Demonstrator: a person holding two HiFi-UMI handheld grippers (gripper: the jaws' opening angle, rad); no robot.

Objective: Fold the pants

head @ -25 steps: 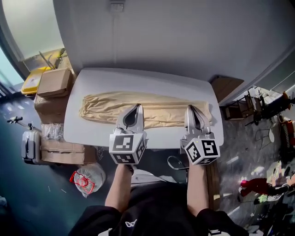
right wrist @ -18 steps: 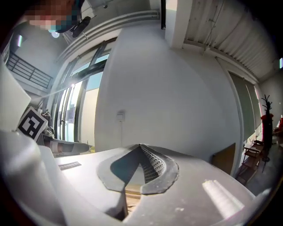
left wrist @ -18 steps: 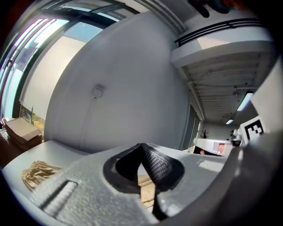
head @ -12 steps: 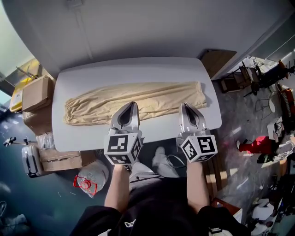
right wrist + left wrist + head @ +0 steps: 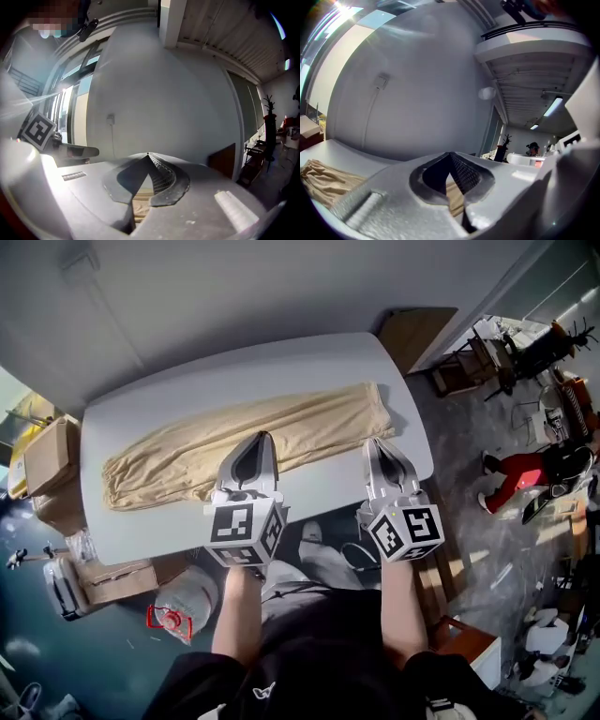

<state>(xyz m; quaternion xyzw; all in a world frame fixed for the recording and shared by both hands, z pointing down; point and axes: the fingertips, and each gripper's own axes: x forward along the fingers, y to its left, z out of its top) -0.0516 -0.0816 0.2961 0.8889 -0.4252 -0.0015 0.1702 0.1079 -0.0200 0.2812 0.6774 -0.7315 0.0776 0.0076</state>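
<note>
White tabletop (image 5: 178, 395) lies under both tools. The left gripper (image 5: 264, 437) and right gripper (image 5: 371, 442) have their jaws pressed together and empty, poised at the near edge of the beige pants (image 5: 187, 457), which are spread lengthwise. The cloth looks soft, light and floppy, so it is best pinched at the corners of one end.

Table (image 5: 141, 521) — one, white, with rounded corners.
Pants (image 5: 281, 432) — one beige pair, lying lengthwise on the tabletop from near its left edge to near its right edge.
Grippers — two: left gripper (image 5: 262, 435) and right gripper (image 5: 372, 441), both over the near edge.
Marker cubes — two: left cube (image 5: 246, 532), right cube (image 5: 408, 532).
Cardboard boxes (image 5: 45, 456) — at least two, on the floor off the left edge.
Suitcase (image 5: 59, 585) — one, off the near left corner.
</note>
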